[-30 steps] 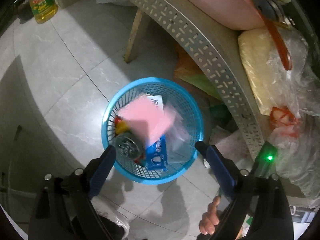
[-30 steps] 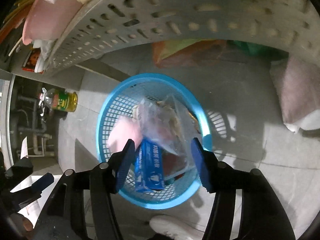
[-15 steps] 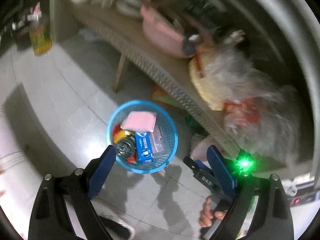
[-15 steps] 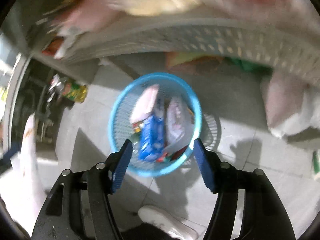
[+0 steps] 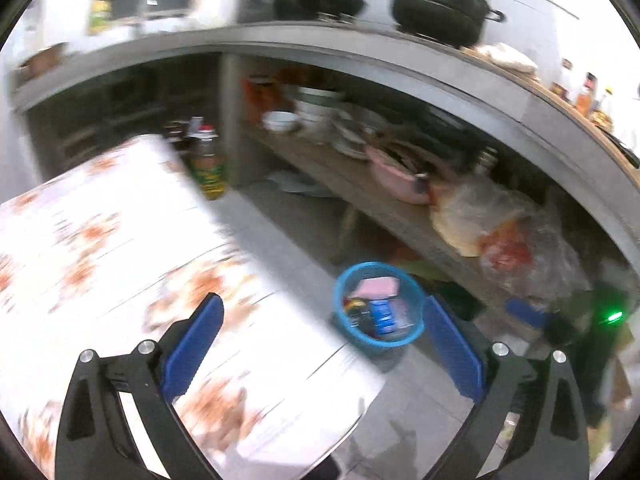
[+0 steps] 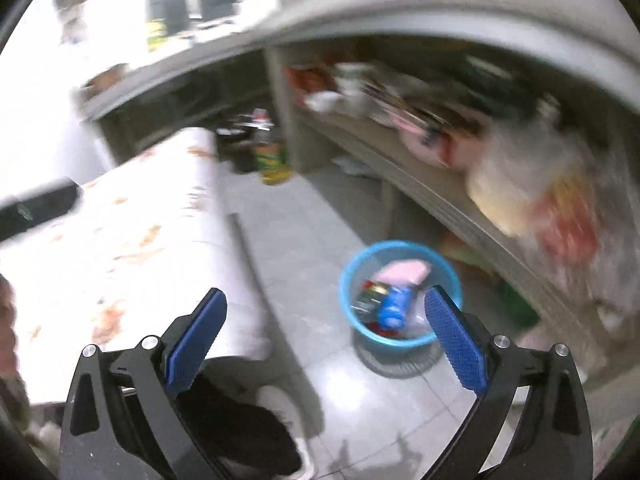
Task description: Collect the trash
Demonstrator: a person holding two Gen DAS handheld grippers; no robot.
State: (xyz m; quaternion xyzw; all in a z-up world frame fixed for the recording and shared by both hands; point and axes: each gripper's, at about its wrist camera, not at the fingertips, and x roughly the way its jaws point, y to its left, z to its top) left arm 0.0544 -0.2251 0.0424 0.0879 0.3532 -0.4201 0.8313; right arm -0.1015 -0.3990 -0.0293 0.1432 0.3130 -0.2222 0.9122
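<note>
Both grippers rose away from basket (image 5: 378,312), left gripper (image 5: 322,344) and right gripper (image 6: 324,340) jaws just opened wide, empty, pot (image 5: 438,4) sharp only in left view, basket held pink, blue trash.

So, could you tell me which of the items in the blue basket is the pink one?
The flat pink pad at the far side of the blue basket; the packet beside it is blue.

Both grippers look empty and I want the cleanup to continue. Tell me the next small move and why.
Probably swing both grippers over the floral-patterned tabletop to look for more rubbish. The left gripper and the right gripper have just been opening, with nothing between their jaws, and the round blue plastic basket on the tiled floor already holds wrappers.
</note>
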